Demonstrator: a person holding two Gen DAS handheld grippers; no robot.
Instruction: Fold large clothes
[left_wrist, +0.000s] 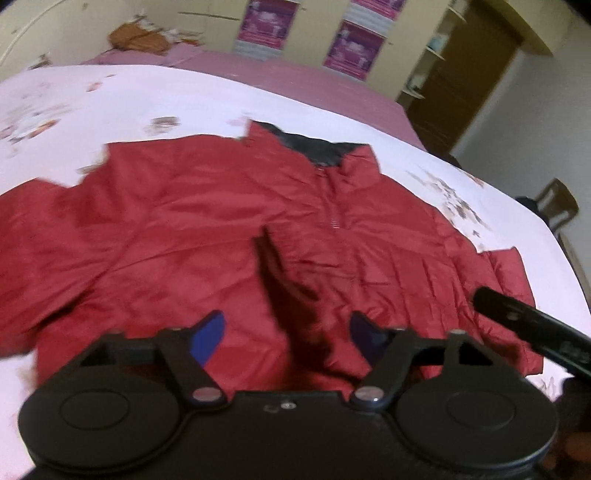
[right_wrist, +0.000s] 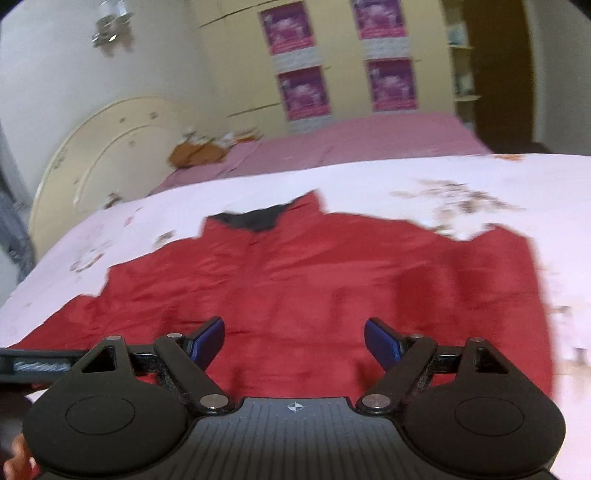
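Note:
A large red jacket (left_wrist: 207, 229) with a dark collar lining and a front zip lies spread flat on a bed, collar away from me. It also shows in the right wrist view (right_wrist: 332, 280). My left gripper (left_wrist: 286, 332) is open and empty, above the jacket's near hem. A dark fold or shadow runs between its fingers. My right gripper (right_wrist: 293, 339) is open and empty, also above the near hem. The other gripper's body shows at the right edge of the left wrist view (left_wrist: 532, 325) and at the left edge of the right wrist view (right_wrist: 37, 365).
The jacket lies on a white floral sheet (left_wrist: 110, 107) over a pink bedspread (right_wrist: 369, 140). A brown cloth heap (right_wrist: 197, 153) lies near the cream headboard (right_wrist: 96, 162). Posters hang on the far wall. A chair (left_wrist: 557, 203) stands right of the bed.

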